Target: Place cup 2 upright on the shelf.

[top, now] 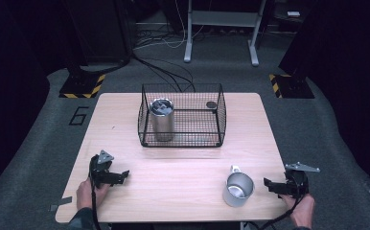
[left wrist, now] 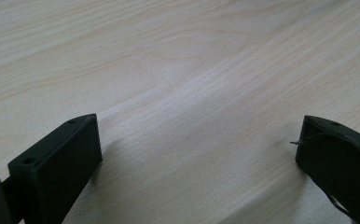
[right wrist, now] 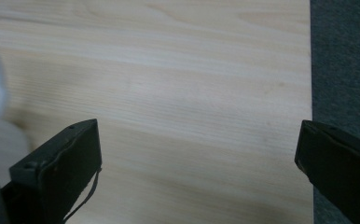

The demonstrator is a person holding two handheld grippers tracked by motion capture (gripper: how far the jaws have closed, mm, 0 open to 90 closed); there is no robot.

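The metal mug (top: 238,189) stands upright on the tabletop (top: 183,167) near its front edge, just left of my right tongs (top: 269,184), handle turned away from me. My right tongs rest low at the tabletop's right edge, jaws spread wide with nothing between them. My left tongs (top: 121,175) sit at the front left, jaws wide apart and empty too, well apart from the mug. Farther back, a steel tumbler (top: 163,120) stands inside the wire basket (top: 220,115), at its left end.
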